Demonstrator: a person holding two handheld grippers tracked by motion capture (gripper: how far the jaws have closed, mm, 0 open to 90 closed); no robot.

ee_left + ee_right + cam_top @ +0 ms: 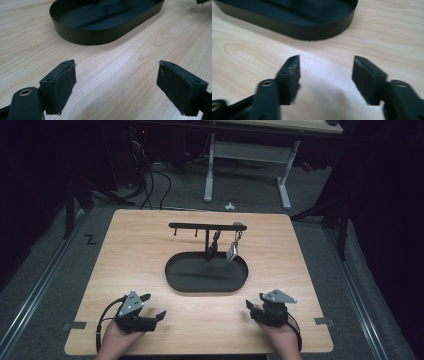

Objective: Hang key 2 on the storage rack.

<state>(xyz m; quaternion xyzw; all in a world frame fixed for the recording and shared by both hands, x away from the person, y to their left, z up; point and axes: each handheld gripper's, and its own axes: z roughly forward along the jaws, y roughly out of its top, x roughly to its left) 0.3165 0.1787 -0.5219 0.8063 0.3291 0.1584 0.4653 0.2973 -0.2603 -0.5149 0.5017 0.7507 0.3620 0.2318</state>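
Note:
A black oval tray [175, 279] sits in the middle of the wooden table [135, 235], with a black hook rack [206, 226] rising from it. Two key-like items hang from the rack, a dark one [213, 246] and a silvery one [232, 251]. My left gripper [154, 306] rests low at the near left of the table, open, nothing between its pads [62, 86]. My right gripper [254, 301] is at the near right, also open and empty, its pads [291, 75] just above bare wood. Both point toward the tray [100, 32] [299, 27].
Beyond the table's far edge stands a white-legged desk [250, 155] with cables on the grey floor [165, 185]. Metal rails [40, 285] run along the floor at both sides. Bare wood lies between the tray and the near edge.

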